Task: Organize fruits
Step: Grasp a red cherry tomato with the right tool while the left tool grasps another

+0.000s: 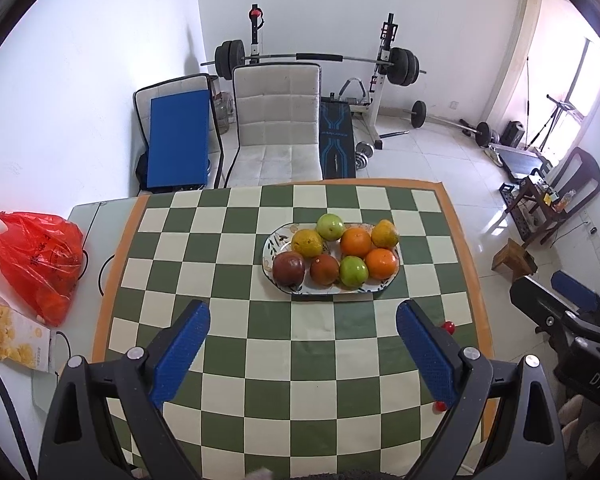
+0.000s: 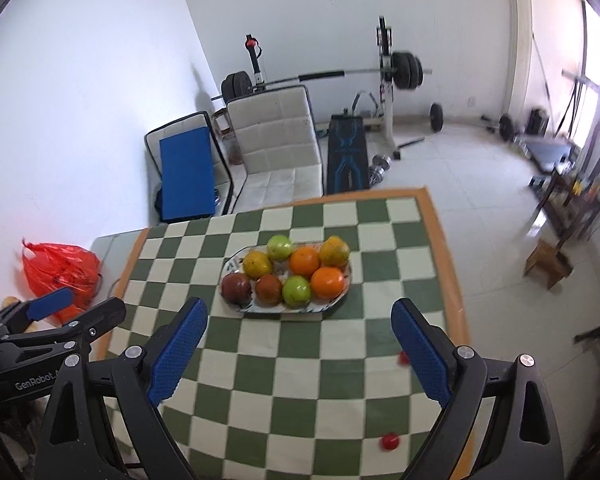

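While eight fruits fill the plate (image 1: 284, 236) mid-desk, sorting looks nearly done.
My left fingers (image 1: 302, 350) and right fingers (image 2: 299, 350) gape wide, empty; two small red fruits (image 2: 390, 441) wait near right.

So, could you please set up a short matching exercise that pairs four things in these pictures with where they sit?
Things:
1. oval patterned plate
2. red plastic bag
3. small red round fruit
4. dark red-brown fruit

Places:
A. left end of the plate's near row
B. bare white surface left of the checked cloth
C. middle of the checked cloth
D. near right part of the cloth, off the plate

Pairs: 1-C, 2-B, 3-D, 4-A
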`<state>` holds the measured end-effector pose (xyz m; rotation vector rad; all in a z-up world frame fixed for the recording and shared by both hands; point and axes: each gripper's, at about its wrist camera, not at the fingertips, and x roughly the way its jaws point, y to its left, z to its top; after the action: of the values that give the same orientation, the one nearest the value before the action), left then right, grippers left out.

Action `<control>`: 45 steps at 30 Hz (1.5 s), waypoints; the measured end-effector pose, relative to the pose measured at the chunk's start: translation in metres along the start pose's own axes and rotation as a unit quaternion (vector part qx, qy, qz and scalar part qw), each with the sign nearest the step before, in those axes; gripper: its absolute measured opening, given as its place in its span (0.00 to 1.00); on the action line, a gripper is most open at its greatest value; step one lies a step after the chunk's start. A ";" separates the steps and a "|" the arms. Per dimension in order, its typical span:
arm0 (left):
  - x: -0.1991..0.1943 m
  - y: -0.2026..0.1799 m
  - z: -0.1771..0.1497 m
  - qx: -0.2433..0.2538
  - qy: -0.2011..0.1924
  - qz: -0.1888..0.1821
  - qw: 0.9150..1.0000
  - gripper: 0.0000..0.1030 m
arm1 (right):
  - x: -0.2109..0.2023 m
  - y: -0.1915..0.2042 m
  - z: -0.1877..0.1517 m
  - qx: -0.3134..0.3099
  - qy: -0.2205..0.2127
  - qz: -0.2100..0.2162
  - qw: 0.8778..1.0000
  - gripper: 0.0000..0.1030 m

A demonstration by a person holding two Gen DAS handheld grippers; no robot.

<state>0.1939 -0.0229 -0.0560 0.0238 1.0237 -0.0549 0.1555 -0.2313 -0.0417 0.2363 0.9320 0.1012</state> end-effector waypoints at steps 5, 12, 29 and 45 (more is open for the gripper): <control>0.042 -0.007 -0.010 0.018 0.041 0.035 0.998 0.93 | 0.047 -0.053 -0.031 0.064 0.069 -0.002 0.996 0.89; 0.130 -0.037 -0.044 0.071 0.143 0.053 0.986 0.93 | 0.131 -0.142 -0.131 0.156 0.206 -0.046 0.965 0.56; 0.253 -0.193 -0.069 0.214 0.267 -0.016 0.940 0.93 | 0.185 -0.193 -0.218 0.228 0.250 -0.049 0.940 0.28; 0.333 -0.301 -0.068 0.259 0.315 -0.100 0.907 0.26 | 0.191 -0.265 -0.193 0.263 0.235 -0.086 0.932 0.29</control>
<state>0.2917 -0.3322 -0.3737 0.4474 1.6337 -0.5358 0.1093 -0.4222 -0.3666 0.6438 1.4462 -0.2720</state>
